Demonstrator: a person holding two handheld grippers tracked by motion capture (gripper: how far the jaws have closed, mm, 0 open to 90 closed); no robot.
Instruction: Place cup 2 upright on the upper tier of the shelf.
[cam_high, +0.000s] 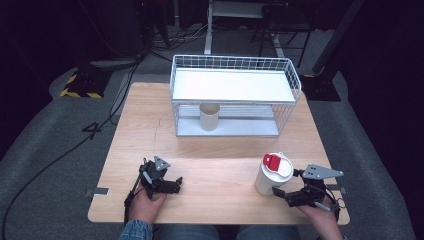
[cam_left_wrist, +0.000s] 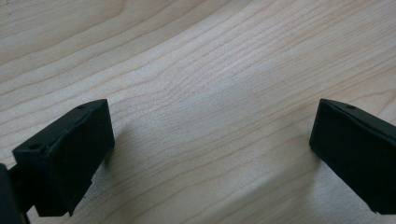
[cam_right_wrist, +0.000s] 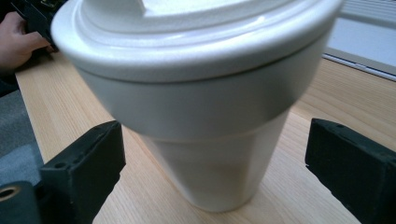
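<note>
Though lidded red-and-white, cream cup (cam_high: 270, 176) upright.

Table (cam_high: 210, 165): pale wood, fine grain, matt. Lidded cup (cam_right_wrist: 205, 135): smooth white wall, faint sheen; lid (cam_right_wrist: 196, 32) glossy white plastic with a red tab (cam_high: 273, 161). Rack (cam_high: 235, 65): white coated wire, smooth shelves. Small cup (cam_high: 209, 117): beige, possibly paper. Gripper pads (cam_left_wrist: 70, 154): matt black, slightly rough.

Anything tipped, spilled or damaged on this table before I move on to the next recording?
Nothing stands out. The lidded white cup stands upright on the table between the open jaws of the right hand-held gripper, lid on. The beige cup stands upright on the wire rack's lower shelf. No spill shows.
</note>
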